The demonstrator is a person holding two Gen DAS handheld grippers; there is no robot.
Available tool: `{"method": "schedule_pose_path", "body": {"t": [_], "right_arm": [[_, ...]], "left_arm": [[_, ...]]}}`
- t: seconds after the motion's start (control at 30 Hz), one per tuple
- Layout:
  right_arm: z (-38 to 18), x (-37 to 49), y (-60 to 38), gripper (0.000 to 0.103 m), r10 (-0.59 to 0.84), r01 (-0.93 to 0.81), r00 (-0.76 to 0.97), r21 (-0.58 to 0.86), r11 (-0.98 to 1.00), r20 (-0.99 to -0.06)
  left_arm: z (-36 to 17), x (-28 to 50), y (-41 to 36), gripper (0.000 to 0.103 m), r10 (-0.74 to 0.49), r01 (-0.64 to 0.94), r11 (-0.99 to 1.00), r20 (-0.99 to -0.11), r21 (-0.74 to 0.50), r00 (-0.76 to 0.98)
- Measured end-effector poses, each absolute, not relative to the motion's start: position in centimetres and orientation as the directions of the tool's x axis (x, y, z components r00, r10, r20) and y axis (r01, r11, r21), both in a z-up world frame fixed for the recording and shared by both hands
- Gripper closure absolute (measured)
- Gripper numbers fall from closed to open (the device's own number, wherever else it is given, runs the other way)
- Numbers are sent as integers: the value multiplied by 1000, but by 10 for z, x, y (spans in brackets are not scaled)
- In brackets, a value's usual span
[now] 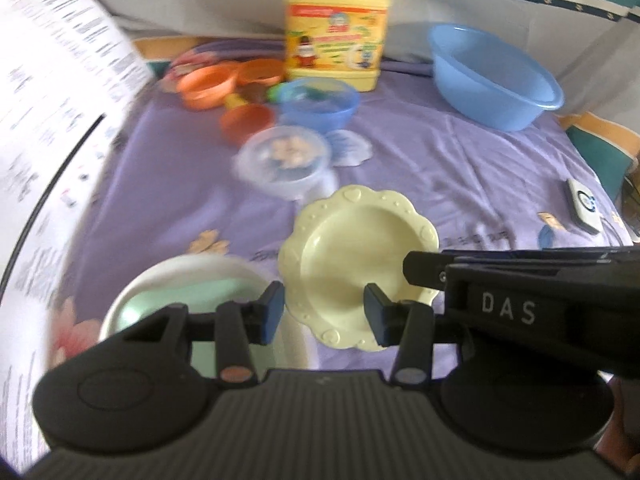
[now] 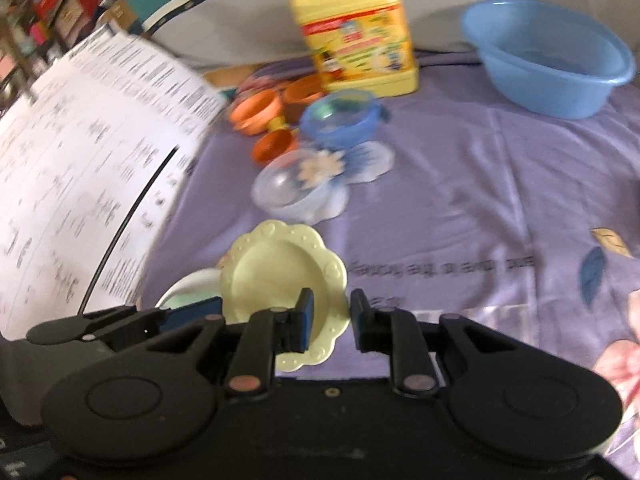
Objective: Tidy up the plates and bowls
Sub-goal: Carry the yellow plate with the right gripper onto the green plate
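Both the left tongs point(image 1: 324, 312) and right tongs point(image 2: 330, 320) hang released over the near edge of the pale yellow scalloped plastic plate point(image 1: 356, 264), lying on the purple bedsheet point(image 1: 460, 168) beside a white bowl point(image 1: 132, 296); I think picking it up comes next, so one pair must pinch its rim; "DAS" shows on the right tool.

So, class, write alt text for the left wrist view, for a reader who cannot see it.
The open left gripper hovers over a pale yellow scalloped plastic plate on a purple floral cloth, beside a white bowl with a mint-green inside. Behind stand a clear lidded container, a small blue bowl, orange cups, a yellow detergent jug and a blue basin.
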State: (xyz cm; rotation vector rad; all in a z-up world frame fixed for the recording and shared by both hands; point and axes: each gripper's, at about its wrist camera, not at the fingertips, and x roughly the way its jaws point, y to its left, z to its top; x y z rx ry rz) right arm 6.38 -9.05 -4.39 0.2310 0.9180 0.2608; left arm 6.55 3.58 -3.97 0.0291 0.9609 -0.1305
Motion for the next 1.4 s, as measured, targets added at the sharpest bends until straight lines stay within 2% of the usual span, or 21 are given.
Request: {"method": "schedule_pose_path", "body": {"t": [0.47, 1.03, 1.13, 1.2, 1.27, 1.3, 1.33, 1.37, 1.4], "right_arm": [[-68, 69, 26, 83, 378, -283, 439, 274, 919, -815], [-96, 79, 44, 81, 371, -296, 363, 272, 916, -855], [-97, 79, 43, 80, 378, -301, 360, 277, 913, -853], [-95, 78, 43, 73, 385, -308, 363, 281, 909, -849], [-91, 76, 41, 55, 394, -311, 376, 286, 906, -838], [-88, 75, 40, 47, 390, -313, 390, 278, 908, -834], [-84, 74, 38, 31, 393, -317, 403, 277, 907, -827], [-80, 72, 35, 23, 401, -320, 414, 282, 904, -817], [-77, 71, 33, 20, 408, -323, 426, 285, 902, -808]], "left_arm": [[-67, 37, 142, 60, -62, 0, 997, -855, -72, 516], [-96, 44, 160, 60, -84, -9, 995, -883, -100, 462], [-97, 44, 160, 57, -88, -8, 995, -882, -103, 462], [-96, 44, 161, 39, -85, -11, 995, -880, -102, 467], [-91, 41, 162, 29, -67, -21, 996, -872, -88, 485], [-88, 39, 163, 16, -62, -28, 996, -867, -87, 494], [-84, 37, 164, 10, -61, -36, 995, -859, -92, 508], [-79, 35, 166, 3, -59, -46, 994, -850, -98, 524], [-75, 34, 167, 2, -55, -54, 994, -843, -99, 536]]}}
